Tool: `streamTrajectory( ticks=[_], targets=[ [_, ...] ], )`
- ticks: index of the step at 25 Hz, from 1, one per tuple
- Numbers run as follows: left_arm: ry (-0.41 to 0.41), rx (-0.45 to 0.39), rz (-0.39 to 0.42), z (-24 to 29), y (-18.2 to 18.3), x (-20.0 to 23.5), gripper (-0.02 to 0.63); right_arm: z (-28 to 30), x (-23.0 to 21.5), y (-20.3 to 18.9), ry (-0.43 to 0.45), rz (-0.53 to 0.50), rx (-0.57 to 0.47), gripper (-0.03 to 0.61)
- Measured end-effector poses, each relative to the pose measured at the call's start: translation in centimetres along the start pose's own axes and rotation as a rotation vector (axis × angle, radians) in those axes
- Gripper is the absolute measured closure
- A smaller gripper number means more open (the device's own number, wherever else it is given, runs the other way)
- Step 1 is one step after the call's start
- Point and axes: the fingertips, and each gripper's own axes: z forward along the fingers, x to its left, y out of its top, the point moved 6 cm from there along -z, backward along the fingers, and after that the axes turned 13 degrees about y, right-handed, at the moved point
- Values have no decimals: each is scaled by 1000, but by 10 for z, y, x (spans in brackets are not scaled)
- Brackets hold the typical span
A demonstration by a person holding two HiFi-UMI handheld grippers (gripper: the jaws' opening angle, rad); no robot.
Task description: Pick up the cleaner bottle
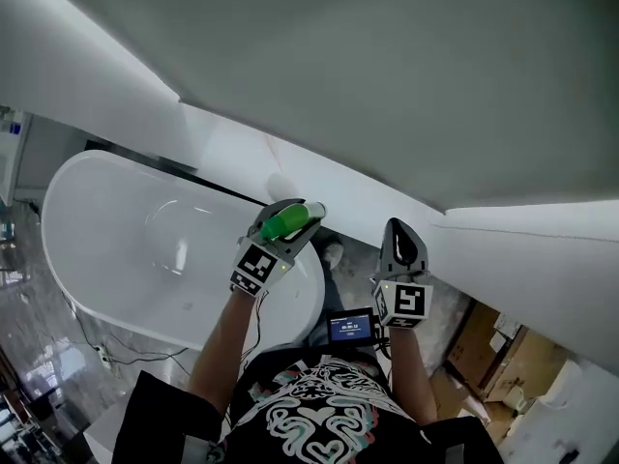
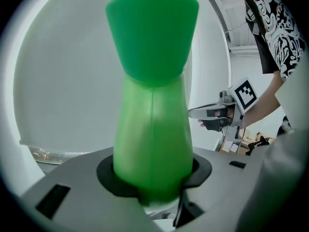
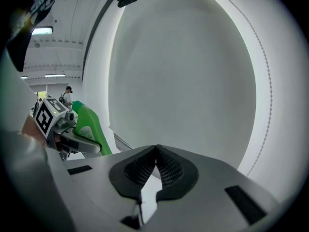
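The cleaner bottle [image 1: 282, 226] is bright green with a flared neck. It lies in my left gripper [image 1: 290, 217], held up over the near end of the bathtub. In the left gripper view the bottle [image 2: 153, 129] fills the middle, and both dark pads press on its body where the left gripper [image 2: 153, 174] grips it. My right gripper [image 1: 398, 228] hangs to the right of it at about the same height, apart from the bottle. Its ribbed pads meet with nothing between them, as the right gripper [image 3: 155, 152] view shows. That view also catches the bottle [image 3: 90, 124] at the left.
A white oval bathtub [image 1: 77, 249] sits at the left, below the left gripper. A white wall [image 1: 387, 85] runs across ahead. A small screen [image 1: 351, 328] is at my chest. Cardboard boxes [image 1: 476, 341] stand lower right, and cables [image 1: 102, 348] lie on the marble floor.
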Motion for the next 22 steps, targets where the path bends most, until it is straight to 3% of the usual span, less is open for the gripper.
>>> streamTrajectory(
  ticks=[12,22],
  targets=[
    [91,-28,-37,-68,50,-8,420,-70,27,43,-87,-92,-92,552],
    [141,-45,21,-132,85,-38,420,-127,51,65,-105,-95,-172,552]
  ],
)
